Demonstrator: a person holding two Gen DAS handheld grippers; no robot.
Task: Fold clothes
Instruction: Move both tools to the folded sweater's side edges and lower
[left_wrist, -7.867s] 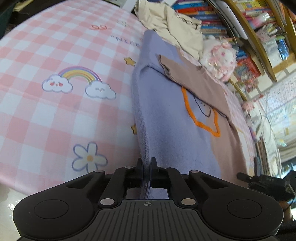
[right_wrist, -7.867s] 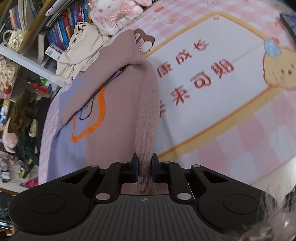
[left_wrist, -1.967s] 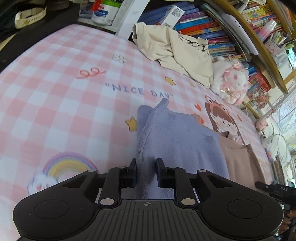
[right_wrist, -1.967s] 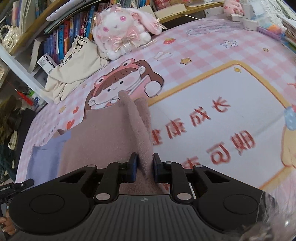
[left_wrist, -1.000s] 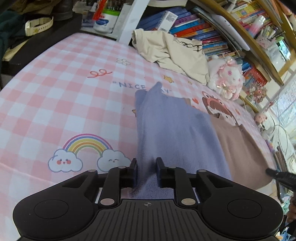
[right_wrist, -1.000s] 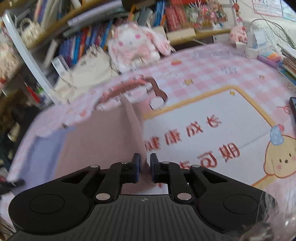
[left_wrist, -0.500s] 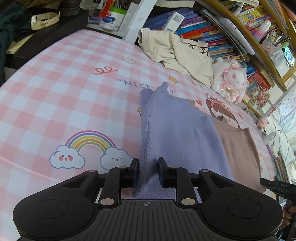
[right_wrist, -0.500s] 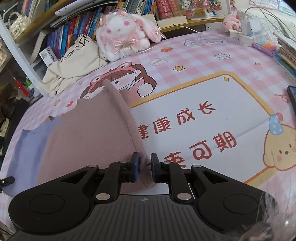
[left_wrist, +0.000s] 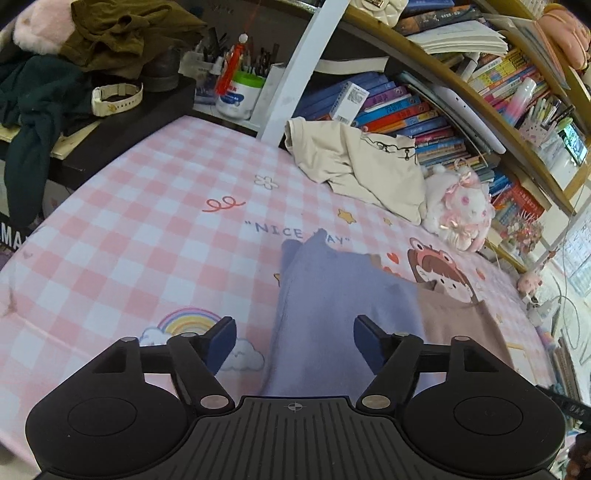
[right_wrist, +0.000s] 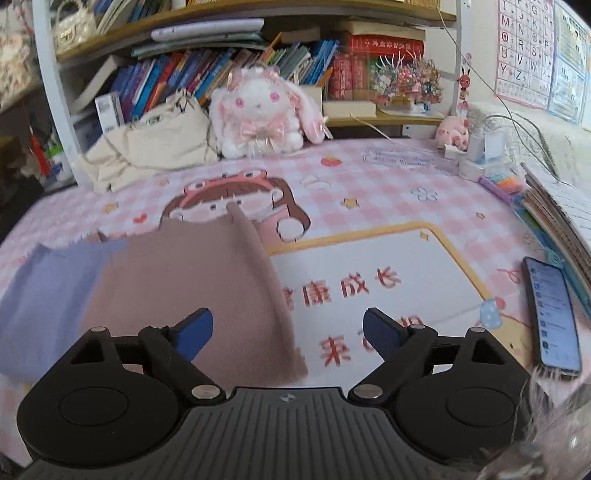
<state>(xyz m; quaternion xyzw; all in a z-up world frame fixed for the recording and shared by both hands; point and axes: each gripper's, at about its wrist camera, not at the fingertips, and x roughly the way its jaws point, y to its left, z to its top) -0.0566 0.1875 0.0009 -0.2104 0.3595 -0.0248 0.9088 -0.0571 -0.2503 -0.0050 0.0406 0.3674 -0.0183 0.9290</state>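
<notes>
lavender-and-brown folded knit sweater (left_wrist: 332, 295) is laid flat on the pink checked tablecloth (left_wrist: 129, 240); left gripper (left_wrist: 294, 338) and right gripper (right_wrist: 288, 328) are held spread apart, gripping nothing.

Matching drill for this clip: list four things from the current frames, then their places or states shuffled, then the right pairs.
Things:
1. folded sweater
2. cream shirt
3. phone
4. left gripper

Descriptions:
A. crumpled beside the bunny plush
B. open, holding nothing
C. flat, purple and brown halves
D. screen lit, at the mat's right edge

Pairs: 1-C, 2-A, 3-D, 4-B
</notes>
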